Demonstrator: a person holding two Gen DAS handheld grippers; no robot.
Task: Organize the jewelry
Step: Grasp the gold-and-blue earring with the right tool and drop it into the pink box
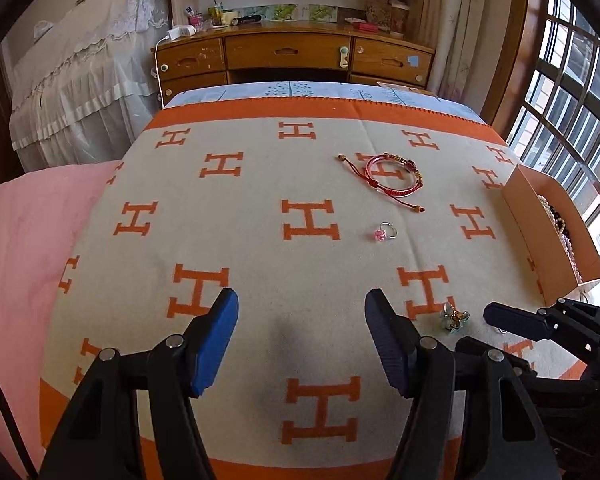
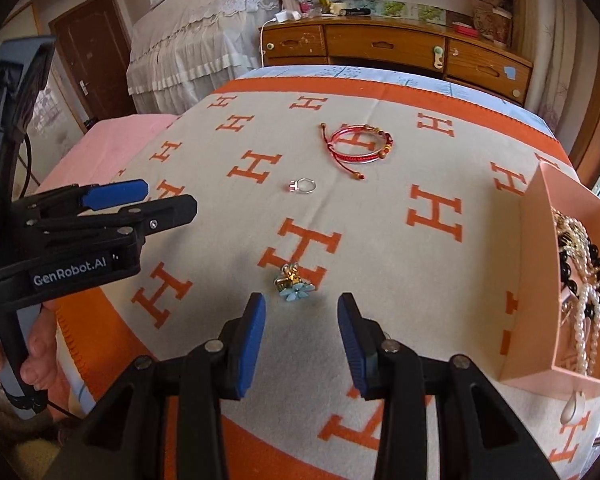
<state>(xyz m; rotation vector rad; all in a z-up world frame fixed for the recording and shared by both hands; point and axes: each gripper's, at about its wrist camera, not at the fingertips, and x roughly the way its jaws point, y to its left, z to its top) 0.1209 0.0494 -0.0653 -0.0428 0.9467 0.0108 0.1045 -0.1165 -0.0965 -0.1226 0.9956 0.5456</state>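
1. Here the left gripper (image 1: 301, 342) and right gripper (image 2: 302, 336) both hover over the blanket (image 1: 260, 248) on the bed, jaws apart and empty.
2. The blue flower clip (image 2: 293, 283) lies just ahead of the right jaws, with bare blanket around it.
3. Farther off lie the ring (image 2: 303, 186) and the red bracelet (image 2: 358, 145), well apart from the blanket's orange border.
4. The pink box (image 2: 534, 280) sits at the right edge, its bead strands (image 2: 584, 304) partly cut off.

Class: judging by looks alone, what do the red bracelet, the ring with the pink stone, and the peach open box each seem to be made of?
Red cord bracelet: braided thread with small gold-toned beads, matte weave.
Silver ring with pink stone: shiny metal band; the faceted stone could be glass or plastic.
Peach open box: thin matte card, by its flat folded walls.
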